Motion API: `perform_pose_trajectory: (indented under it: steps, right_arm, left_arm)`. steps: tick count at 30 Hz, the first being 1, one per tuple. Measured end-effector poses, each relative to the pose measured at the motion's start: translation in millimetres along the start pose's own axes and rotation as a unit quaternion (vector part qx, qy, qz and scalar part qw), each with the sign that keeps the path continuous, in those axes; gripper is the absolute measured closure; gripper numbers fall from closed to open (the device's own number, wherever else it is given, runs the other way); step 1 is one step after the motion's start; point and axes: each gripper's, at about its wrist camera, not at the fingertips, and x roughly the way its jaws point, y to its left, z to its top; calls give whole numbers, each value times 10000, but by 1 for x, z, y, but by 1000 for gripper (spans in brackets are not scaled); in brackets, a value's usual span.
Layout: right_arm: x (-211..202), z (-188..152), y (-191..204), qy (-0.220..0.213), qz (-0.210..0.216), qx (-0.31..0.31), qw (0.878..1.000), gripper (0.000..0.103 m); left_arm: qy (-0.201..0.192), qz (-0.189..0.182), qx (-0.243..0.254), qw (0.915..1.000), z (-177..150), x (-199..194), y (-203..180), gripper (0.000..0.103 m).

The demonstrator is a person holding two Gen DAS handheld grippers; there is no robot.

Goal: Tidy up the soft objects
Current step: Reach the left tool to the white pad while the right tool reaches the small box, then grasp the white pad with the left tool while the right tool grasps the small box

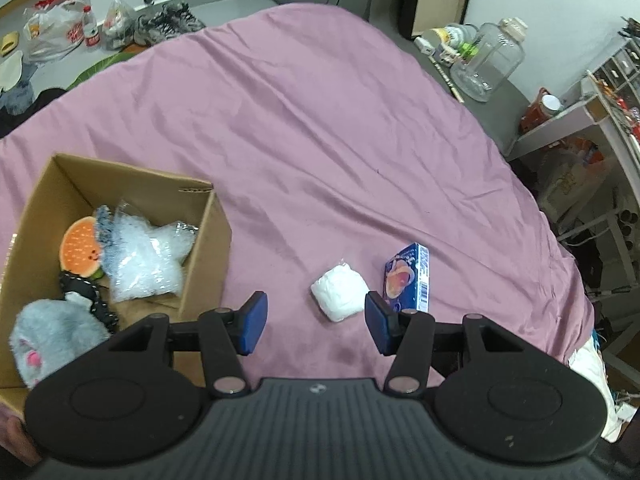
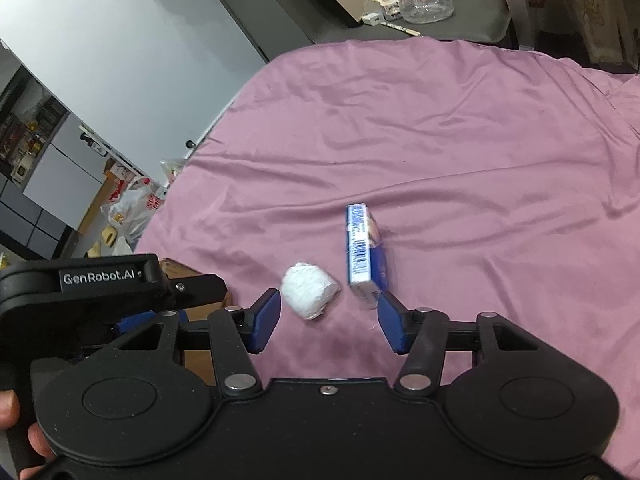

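**White bundle waits on the bed, both grippers wide and empty**

A small white soft bundle lies on the pink bedcover, near the front edge, just left of a blue printed carton that stands on its side. Bundle and carton are close together, and from the right wrist view it cannot be told whether they touch. To the left sits an open cardboard box, which already holds a clear crinkled plastic wrap, an orange watermelon-slice plush and a grey fluffy toy.

The left gripper hovers above the cover with its blue pads spread wide and nothing between them; the bundle lies just beyond the gap, toward its right finger. The right gripper is likewise spread wide and empty, the bundle sitting just ahead between its fingers, nearer the left one.

The bundle looks like wadded tissue or cloth: probably very light, compressible and not slippery, so it should squash rather than resist. Taking hold across its middle, at the widest part, seems safest; a pinch at an edge may only pull a loose fold. The carton appears stiff and stands narrow, so a careless close beside it could tip it. The satin-like cover may bunch if the pads dig into it.
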Motion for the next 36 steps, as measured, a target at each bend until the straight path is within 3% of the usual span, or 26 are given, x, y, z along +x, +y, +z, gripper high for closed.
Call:
perform_pose_trajectory:
  steps: [2,5,16,20,30,33,36]
  right_arm:
    - [7,3,-3,42,1,9,10000,51]
    - [20,6,-8,144,10,12,9999,58]
    - [51,9,-23,420,100,141,9990,62]
    - [57,10,-31,481,139,223,9985,79]
    - [42,13,-40,468,58,246,9986,83]
    - [35,13,-38,440,9,196,9988,83]
    - [27,12,-37,397,-50,175,9990,84]
  left_arm:
    - [45,53,-71,10000,3,8,-1,39]
    - [75,165,-134,9997,6,21,-4,32]
    - [384,246,-354,9983,12,64,-12,31]
    - [492,269,-445,9974,12,79,-13,30]
    - [730,187,-707,9946,4,106,-17,30]
    - [676,250,-661,9952,-1,107,-19,31]
    - [623,163,-623,9960,-4,104,-18,52]
